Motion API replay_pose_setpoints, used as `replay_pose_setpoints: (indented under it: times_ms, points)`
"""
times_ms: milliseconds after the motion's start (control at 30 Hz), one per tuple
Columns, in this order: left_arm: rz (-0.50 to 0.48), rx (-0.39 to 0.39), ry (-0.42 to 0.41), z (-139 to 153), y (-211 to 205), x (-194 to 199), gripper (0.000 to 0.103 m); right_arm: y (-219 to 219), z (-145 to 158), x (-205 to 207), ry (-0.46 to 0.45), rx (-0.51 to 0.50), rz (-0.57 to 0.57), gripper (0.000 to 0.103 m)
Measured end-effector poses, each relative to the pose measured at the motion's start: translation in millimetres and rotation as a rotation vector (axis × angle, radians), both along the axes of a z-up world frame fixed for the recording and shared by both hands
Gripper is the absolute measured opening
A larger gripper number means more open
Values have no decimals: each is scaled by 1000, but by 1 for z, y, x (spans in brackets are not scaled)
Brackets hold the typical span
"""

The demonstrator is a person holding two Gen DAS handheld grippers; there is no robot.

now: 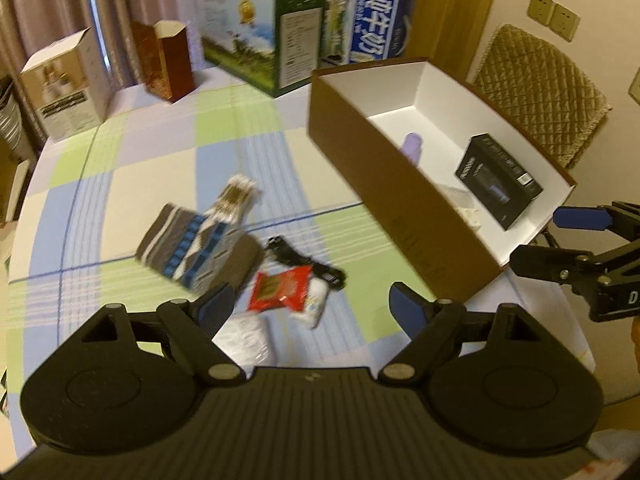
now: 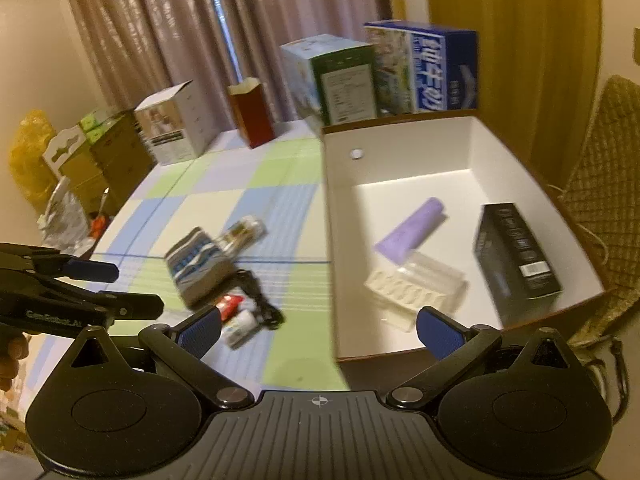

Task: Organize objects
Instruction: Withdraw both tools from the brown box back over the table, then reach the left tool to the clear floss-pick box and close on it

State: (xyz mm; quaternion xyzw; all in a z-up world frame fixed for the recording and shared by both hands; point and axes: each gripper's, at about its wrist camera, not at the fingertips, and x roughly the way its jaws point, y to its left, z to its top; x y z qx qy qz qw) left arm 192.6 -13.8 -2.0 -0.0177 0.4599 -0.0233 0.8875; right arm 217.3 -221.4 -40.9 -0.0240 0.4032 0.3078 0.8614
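Both our grippers are open and empty: the left gripper (image 1: 308, 308) low in its frame above the red packet (image 1: 280, 288), white bottle (image 1: 314, 304), black cable (image 1: 304, 260) and patterned pouch (image 1: 196, 246) on the counter (image 1: 132, 184). Right gripper (image 2: 318, 330) faces the box (image 2: 332, 240), at the frame's right, holding a purple tube (image 2: 412, 232), black carton (image 2: 516, 256) and clear case (image 2: 416, 284).

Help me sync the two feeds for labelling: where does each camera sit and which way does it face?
Left wrist: on the left gripper, angled down at the socks and red packet; right gripper at its right edge.
Right wrist: on the right gripper, facing the open box; left gripper at its left edge.
Shared: both show the checked tablecloth and box.
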Motion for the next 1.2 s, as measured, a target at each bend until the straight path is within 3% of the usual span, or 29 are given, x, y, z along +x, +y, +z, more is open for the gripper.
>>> replay_pose_setpoints:
  times_ms: [700,933,1200]
  points:
    - [148,-2,94,-46,75,-29,83,87,-58,-9,78,-51,115,100]
    - [150,-19,112,-65,77,-23,83,99,-74,1,84,-69,118,82]
    - [137,-8,136,-87,70,-2,89,102,-82,18,101,-87,97,78]
